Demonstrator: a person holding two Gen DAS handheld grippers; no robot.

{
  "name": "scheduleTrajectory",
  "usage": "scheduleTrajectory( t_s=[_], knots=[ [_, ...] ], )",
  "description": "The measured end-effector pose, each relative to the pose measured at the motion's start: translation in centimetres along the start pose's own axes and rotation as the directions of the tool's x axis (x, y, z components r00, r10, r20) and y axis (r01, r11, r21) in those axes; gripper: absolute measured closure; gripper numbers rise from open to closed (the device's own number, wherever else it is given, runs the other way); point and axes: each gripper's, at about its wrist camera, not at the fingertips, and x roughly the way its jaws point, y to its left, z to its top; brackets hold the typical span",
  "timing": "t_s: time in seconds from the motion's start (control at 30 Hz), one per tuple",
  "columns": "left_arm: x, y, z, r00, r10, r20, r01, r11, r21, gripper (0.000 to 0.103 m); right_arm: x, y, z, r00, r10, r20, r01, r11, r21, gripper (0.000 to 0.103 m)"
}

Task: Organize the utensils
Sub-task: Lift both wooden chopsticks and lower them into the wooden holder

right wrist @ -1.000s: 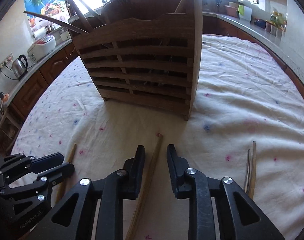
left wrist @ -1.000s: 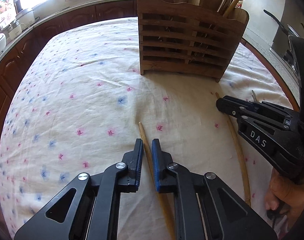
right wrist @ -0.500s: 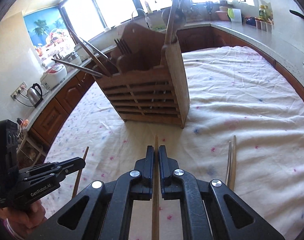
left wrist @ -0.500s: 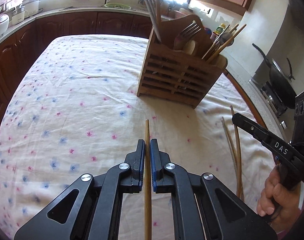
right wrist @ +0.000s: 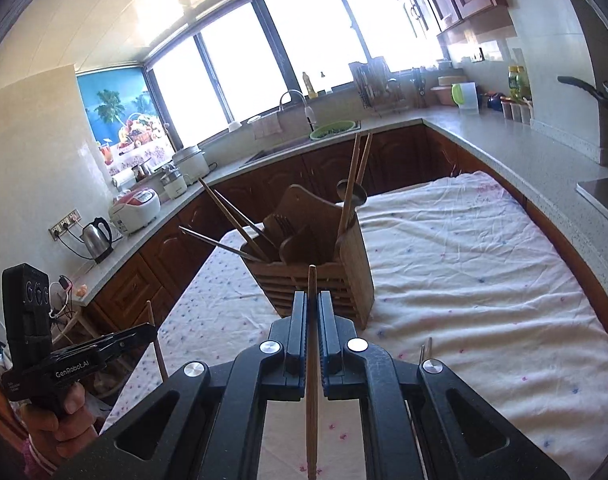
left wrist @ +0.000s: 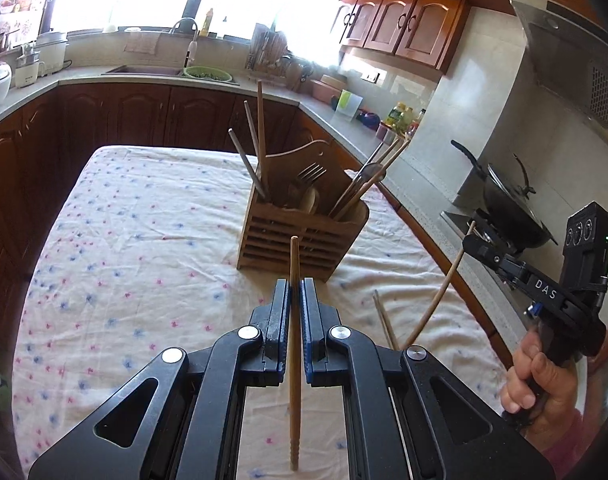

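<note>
My left gripper (left wrist: 294,292) is shut on a wooden chopstick (left wrist: 294,360) and holds it lifted, tip toward the wooden slatted utensil holder (left wrist: 300,240). My right gripper (right wrist: 312,304) is shut on another wooden chopstick (right wrist: 311,380), also lifted in front of the holder (right wrist: 323,280). The holder stands on the flowered tablecloth and has chopsticks, a fork and spoons in it. The right gripper also shows in the left wrist view (left wrist: 473,240) with its chopstick (left wrist: 437,300). The left gripper shows in the right wrist view (right wrist: 152,330).
A pair of chopsticks (left wrist: 383,322) lies on the cloth at the right, also seen in the right wrist view (right wrist: 425,348). The table (right wrist: 483,280) has a wooden rim. Kitchen counters, a sink, a wok (left wrist: 503,196) and cookers surround it.
Both grippers closed on their chopsticks and lifted them off the cloth, rising and pulling back from the holder.
</note>
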Motion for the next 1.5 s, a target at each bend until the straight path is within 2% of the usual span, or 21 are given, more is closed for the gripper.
scheduleTrajectory(
  t_s=[0.2, 0.67, 0.8, 0.97, 1.23, 1.4, 1.5],
  knots=[
    [-0.9, -0.4, 1.0, 0.999, 0.001, 0.034, -0.001, 1.000, 0.006, 0.098, -1.2, 0.3, 1.7, 0.998, -0.002, 0.058, 0.002, 1.000, -0.013, 0.098],
    [-1.4, -1.2, 3.4, 0.995, 0.006, 0.100, -0.008, 1.000, 0.025, 0.099, -1.4, 0.2, 3.2, 0.995, 0.012, 0.103, -0.010, 1.000, -0.018, 0.098],
    [-1.9, -1.6, 4.8, 0.990, 0.006, 0.140, -0.011, 0.999, 0.036, 0.099, -1.6, 0.2, 4.1, 0.992, 0.013, 0.128, -0.011, 1.000, -0.017, 0.098],
    [-2.5, -2.2, 7.7, 0.977, 0.025, 0.210, -0.038, 0.998, 0.057, 0.098, -1.9, 0.2, 6.4, 0.983, 0.012, 0.182, -0.008, 1.000, -0.022, 0.098],
    [-2.6, -2.4, 12.7, 0.947, 0.058, 0.317, -0.078, 0.996, 0.049, 0.098, -1.6, 0.7, 11.1, 0.956, 0.005, 0.294, 0.003, 1.000, -0.024, 0.098],
    [-1.5, -1.9, 15.2, 0.928, 0.080, 0.365, -0.096, 0.995, 0.026, 0.098, -0.3, 0.8, 13.4, 0.946, -0.007, 0.323, 0.015, 1.000, -0.024, 0.098],
    [-0.2, -1.4, 16.1, 0.924, 0.094, 0.372, -0.103, 0.995, 0.003, 0.099, 0.7, 0.9, 14.0, 0.944, -0.022, 0.329, 0.033, 0.999, -0.028, 0.098]
  ],
)
